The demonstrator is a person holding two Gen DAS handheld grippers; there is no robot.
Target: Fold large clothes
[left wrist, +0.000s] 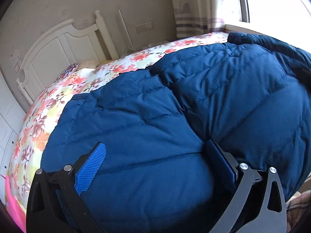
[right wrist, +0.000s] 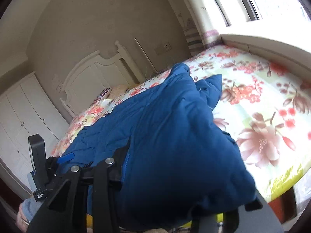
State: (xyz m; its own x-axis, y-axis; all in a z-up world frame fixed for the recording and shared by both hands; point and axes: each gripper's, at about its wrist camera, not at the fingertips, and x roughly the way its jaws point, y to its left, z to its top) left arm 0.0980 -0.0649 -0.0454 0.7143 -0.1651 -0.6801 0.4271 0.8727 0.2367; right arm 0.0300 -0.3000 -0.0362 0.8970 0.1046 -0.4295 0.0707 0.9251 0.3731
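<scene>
A large dark blue quilted down jacket lies spread on a bed with a floral sheet. My left gripper is open, its blue-padded fingers resting wide apart on the jacket's near part. In the right wrist view the jacket is bunched and lifted in front of the camera. It covers my right gripper; the left finger presses against the fabric, the other is hidden. The left gripper also shows at the lower left.
A white headboard and pillows stand at the far end of the bed. White wardrobe doors are at the left. A window sill and curtain border the bed's right side.
</scene>
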